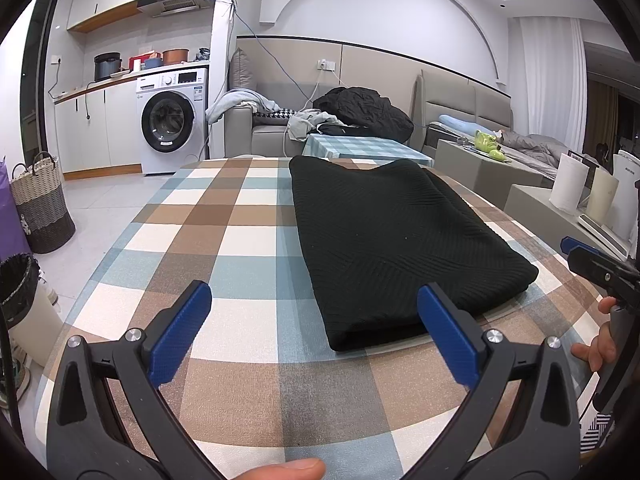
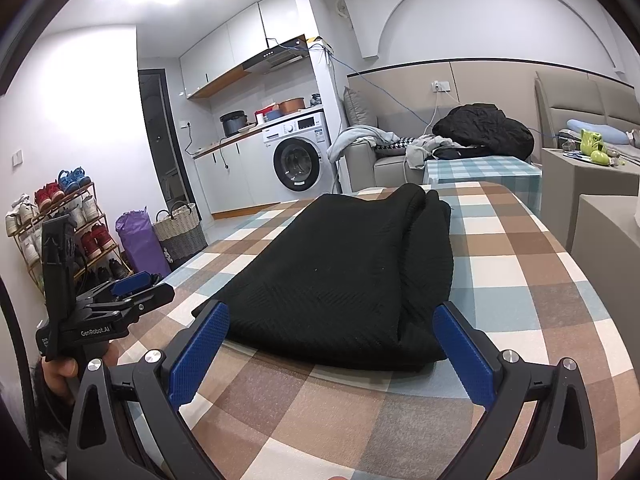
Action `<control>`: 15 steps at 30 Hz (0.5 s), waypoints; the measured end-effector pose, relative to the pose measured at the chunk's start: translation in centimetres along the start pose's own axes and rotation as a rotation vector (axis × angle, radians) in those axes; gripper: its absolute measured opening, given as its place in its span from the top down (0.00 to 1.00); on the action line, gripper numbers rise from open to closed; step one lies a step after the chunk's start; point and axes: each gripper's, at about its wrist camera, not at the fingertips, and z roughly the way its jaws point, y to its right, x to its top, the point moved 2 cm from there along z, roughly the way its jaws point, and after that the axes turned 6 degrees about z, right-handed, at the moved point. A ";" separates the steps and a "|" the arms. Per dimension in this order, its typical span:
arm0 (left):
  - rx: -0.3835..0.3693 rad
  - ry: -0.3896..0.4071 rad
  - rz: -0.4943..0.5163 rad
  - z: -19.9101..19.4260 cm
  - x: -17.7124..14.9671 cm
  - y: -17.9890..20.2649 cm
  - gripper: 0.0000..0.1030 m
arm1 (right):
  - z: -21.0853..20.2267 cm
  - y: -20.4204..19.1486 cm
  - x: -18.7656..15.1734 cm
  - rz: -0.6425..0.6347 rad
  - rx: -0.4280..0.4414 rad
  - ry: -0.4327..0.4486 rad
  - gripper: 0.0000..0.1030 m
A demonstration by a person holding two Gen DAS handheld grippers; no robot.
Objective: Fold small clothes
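Note:
A black knit garment (image 1: 396, 240) lies folded into a long strip on the checked tablecloth (image 1: 224, 240). It also shows in the right wrist view (image 2: 344, 276). My left gripper (image 1: 316, 316) is open and empty, just short of the garment's near left corner, its right pad beside the near edge. My right gripper (image 2: 332, 332) is open and empty, its jaws spread either side of the garment's near end, above the cloth. The right gripper shows at the right edge of the left wrist view (image 1: 592, 260). The left gripper shows at the left of the right wrist view (image 2: 128, 292).
The table edge (image 1: 92, 280) drops to the floor on the left, with a bin (image 1: 20, 292) and a woven basket (image 1: 40, 204) below. A second checked table (image 1: 360, 148), a sofa with dark clothes (image 1: 364, 108) and a washing machine (image 1: 172, 120) stand behind.

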 end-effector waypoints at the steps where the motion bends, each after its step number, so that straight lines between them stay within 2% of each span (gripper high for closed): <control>1: 0.000 0.000 0.000 0.1 -0.1 0.0 0.01 | 0.0 0.0 0.0 0.001 0.000 0.000 0.00; 15: 0.000 0.000 0.001 0.0 0.0 0.1 0.01 | 0.6 0.0 -0.2 -0.030 0.020 -0.019 0.00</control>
